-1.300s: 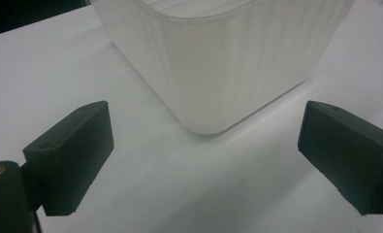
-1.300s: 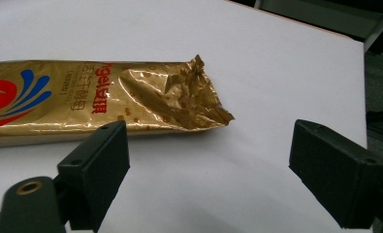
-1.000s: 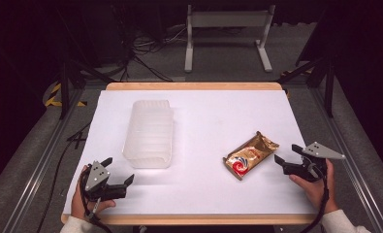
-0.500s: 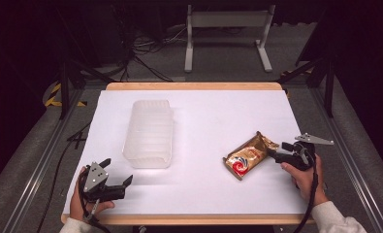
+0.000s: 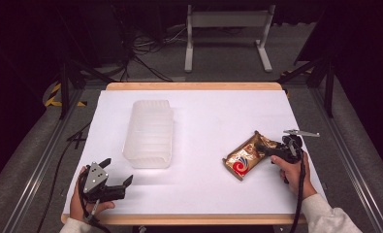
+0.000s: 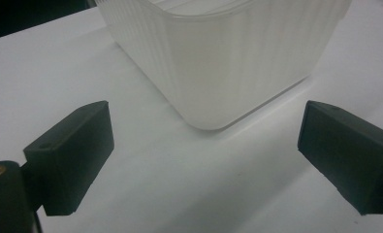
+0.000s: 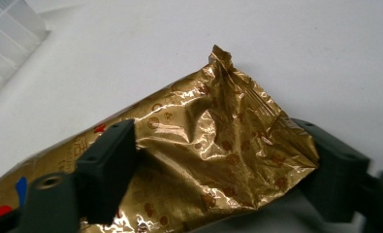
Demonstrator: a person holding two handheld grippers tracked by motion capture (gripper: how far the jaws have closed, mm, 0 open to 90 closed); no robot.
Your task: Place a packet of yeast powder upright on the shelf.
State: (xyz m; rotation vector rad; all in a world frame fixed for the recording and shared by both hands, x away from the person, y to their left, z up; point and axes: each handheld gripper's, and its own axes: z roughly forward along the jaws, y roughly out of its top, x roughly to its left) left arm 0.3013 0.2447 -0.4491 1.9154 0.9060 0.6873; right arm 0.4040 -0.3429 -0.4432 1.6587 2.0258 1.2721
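A gold foil snack packet [image 5: 245, 158] with a red and blue mark lies on the right part of the white table [image 5: 213, 102]. My right gripper [image 5: 265, 148] has come to its near-right end. In the right gripper view the crumpled end of the packet [image 7: 203, 145] sits between the jaws of my right gripper [image 7: 213, 131], which have just been closing; I cannot see the pads pressing it. My left gripper [image 5: 117, 171] rests at the front left, open and empty. In the left gripper view, that gripper [image 6: 206, 116] faces a corner of the translucent plastic container [image 6: 218, 58].
The ribbed translucent container [image 5: 149, 131] stands left of centre, long side running away from me. A wooden rim edges the table [image 5: 194, 86]. Dark floor with cables and a metal stand [image 5: 228, 29] lies beyond.
My right gripper has moved left, from beside the packet to over its right end, so the packet now lies between its jaws. The left gripper has stayed where it was.
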